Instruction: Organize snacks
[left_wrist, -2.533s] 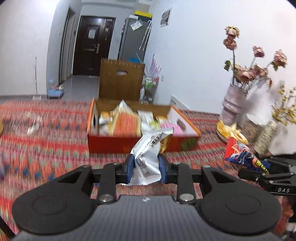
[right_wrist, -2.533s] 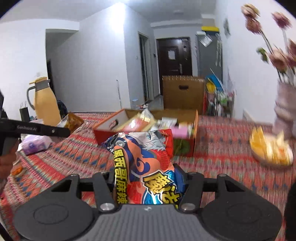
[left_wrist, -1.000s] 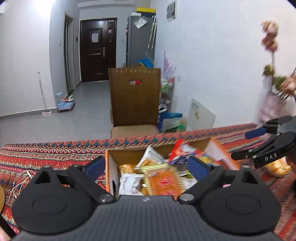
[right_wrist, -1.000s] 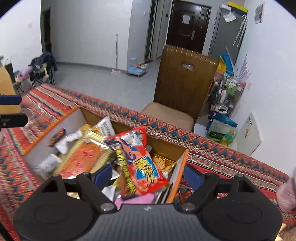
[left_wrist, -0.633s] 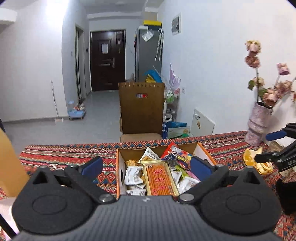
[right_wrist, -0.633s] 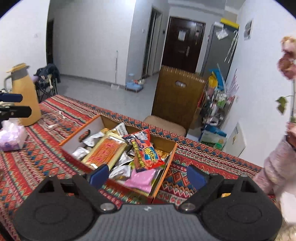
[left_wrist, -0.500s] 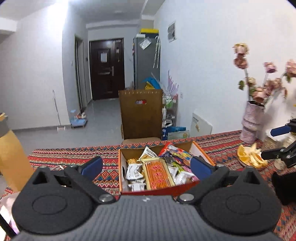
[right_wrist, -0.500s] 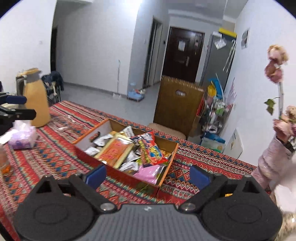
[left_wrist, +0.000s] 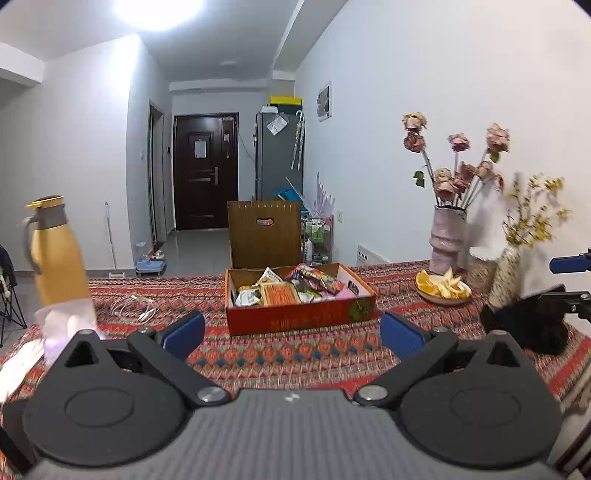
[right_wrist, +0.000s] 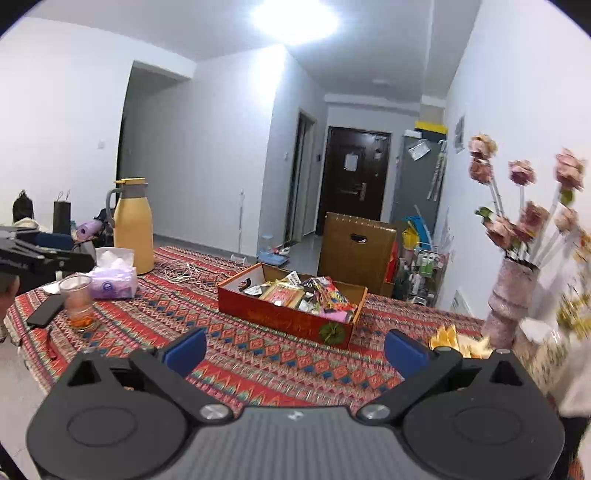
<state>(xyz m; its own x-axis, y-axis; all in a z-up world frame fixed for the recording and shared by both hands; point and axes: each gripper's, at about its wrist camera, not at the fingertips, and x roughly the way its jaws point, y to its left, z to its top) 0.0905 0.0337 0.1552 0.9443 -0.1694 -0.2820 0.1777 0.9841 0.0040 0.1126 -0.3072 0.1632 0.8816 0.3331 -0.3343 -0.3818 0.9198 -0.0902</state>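
A red cardboard box (left_wrist: 295, 320) full of snack packets (left_wrist: 280, 293) stands on the patterned tablecloth, mid table. It also shows in the right wrist view (right_wrist: 280, 316), with a colourful chip bag (right_wrist: 332, 293) on top of the pile. My left gripper (left_wrist: 291, 334) is open and empty, pulled back well short of the box. My right gripper (right_wrist: 293, 350) is open and empty, also held back from the box. The right gripper's blue pad shows at the right edge of the left wrist view (left_wrist: 570, 264).
A yellow thermos (right_wrist: 133, 225), a tissue pack (right_wrist: 112, 278), a glass of tea (right_wrist: 77, 301) and a phone (right_wrist: 46, 309) stand at the table's left. A vase of dried roses (left_wrist: 447, 240) and a plate of orange pieces (left_wrist: 443, 288) stand at the right. A wooden chair (left_wrist: 264, 234) is behind the table.
Both grippers let go of their snack packets into the box, opened, and drew back and up away from it. The chip bag now lies on the pile.
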